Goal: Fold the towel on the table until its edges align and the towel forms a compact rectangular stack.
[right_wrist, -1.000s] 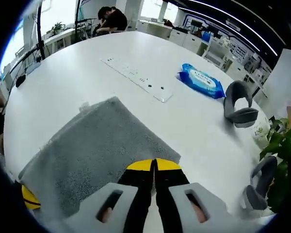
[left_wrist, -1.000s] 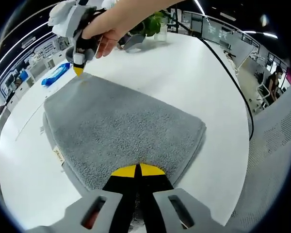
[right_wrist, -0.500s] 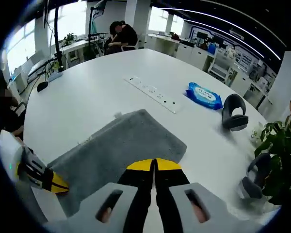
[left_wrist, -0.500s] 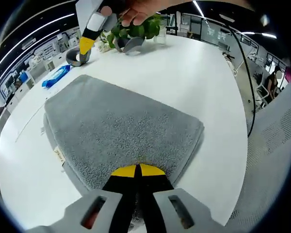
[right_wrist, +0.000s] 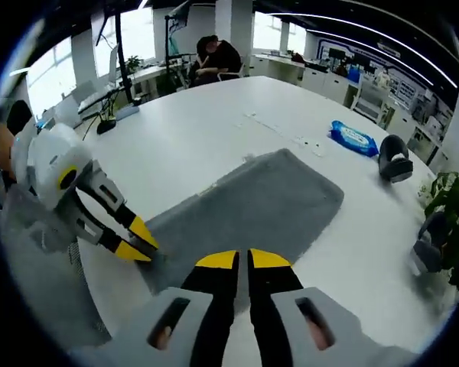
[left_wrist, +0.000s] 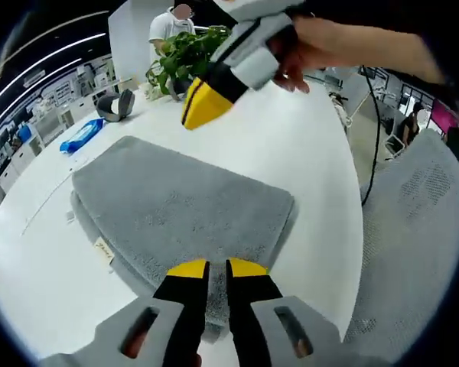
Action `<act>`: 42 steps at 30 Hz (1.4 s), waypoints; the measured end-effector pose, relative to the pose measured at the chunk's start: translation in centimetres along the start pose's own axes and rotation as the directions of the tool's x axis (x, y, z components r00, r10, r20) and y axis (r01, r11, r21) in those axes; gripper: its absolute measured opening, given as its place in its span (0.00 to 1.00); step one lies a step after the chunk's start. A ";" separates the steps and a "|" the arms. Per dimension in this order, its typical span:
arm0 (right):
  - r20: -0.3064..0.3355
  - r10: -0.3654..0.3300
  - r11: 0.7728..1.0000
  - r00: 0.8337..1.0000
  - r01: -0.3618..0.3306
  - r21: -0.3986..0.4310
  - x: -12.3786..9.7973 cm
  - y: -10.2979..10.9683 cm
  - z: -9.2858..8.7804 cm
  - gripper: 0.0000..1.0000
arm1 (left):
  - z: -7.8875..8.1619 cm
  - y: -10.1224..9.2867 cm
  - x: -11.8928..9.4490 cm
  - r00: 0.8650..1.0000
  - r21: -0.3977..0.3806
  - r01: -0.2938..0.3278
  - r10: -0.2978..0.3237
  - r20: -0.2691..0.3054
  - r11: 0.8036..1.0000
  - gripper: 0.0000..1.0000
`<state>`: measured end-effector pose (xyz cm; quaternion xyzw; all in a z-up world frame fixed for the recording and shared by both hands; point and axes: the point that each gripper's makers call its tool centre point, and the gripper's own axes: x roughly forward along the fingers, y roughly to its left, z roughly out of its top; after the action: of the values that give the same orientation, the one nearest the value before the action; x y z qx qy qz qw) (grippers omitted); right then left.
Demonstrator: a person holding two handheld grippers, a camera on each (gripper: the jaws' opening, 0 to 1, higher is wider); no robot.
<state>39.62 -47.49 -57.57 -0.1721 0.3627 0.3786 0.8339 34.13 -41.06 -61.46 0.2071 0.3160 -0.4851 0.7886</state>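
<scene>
The grey towel (left_wrist: 180, 210) lies folded in layers on the white counter (left_wrist: 321, 183), edges nearly aligned. The left gripper (left_wrist: 216, 269) sits at its near edge, slightly parted; the right gripper (right_wrist: 242, 260) hovers closed, empty. Folding looks nearly complete.

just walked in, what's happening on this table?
A person with a handheld gripper in each hand is folding a grey towel on a white table. The towel lies folded into a flat layered stack. The left gripper sits low at one edge of the towel, jaws slightly apart over the fabric. The right gripper is lifted above the towel, holding nothing. A blue wipes pack and potted plant sit further off.
</scene>
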 end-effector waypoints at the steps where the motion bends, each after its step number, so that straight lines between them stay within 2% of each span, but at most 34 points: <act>1: -0.013 0.031 1.000 0.999 -0.031 -0.004 0.1 1.2 -0.8 0.04 | 0.5 -0.3 -0.2 0.999 0.006 0.020 -0.020 0.034 1.000 0.14; 4: -0.031 0.083 0.996 0.996 -0.084 -0.037 0.3 3.5 -2.1 0.09 | 0.9 -0.9 -0.5 0.997 0.046 0.040 -0.043 0.064 0.998 0.17; 10: -0.059 0.141 0.986 0.988 -0.146 -0.079 0.4 5.7 -4.4 0.14 | 0.2 -1.5 -0.4 0.997 0.061 0.061 -0.064 0.051 0.996 0.21; 19: -0.121 0.194 0.977 0.974 -0.203 -0.070 1.0 8.0 -7.5 0.18 | -2.6 -2.2 0.8 0.997 0.063 0.068 -0.067 -0.026 0.996 0.23; 24: -0.165 0.168 0.977 0.972 -0.187 -0.101 1.4 7.6 -9.1 0.22 | -3.6 -2.0 0.9 0.997 0.054 0.068 -0.066 -0.036 0.996 0.23; 29: -0.163 0.146 0.978 0.976 -0.168 -0.127 1.4 7.0 -9.6 0.20 | -4.0 -1.8 0.9 0.998 0.079 0.050 -0.048 -0.032 0.996 0.23; 32: -0.177 0.126 0.974 0.976 -0.156 -0.162 1.3 6.8 -9.6 0.20 | -4.1 -1.8 1.0 0.999 0.128 0.035 -0.031 -0.034 0.991 0.23; 37: -0.214 0.103 0.947 0.971 -0.161 -0.278 1.3 6.6 -10.0 0.20 | -4.4 -1.9 1.1 0.999 0.248 0.030 -0.017 -0.051 0.968 0.23; 42: -0.215 0.106 0.947 0.971 -0.165 -0.275 1.5 6.4 -10.1 0.19 | -4.3 -1.6 1.1 0.999 0.233 0.025 -0.015 -0.045 0.972 0.21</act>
<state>30.63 -48.27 -65.58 -0.3043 0.3951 0.4655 0.7312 31.82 -39.77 -65.34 0.3056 0.2754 -0.5222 0.7470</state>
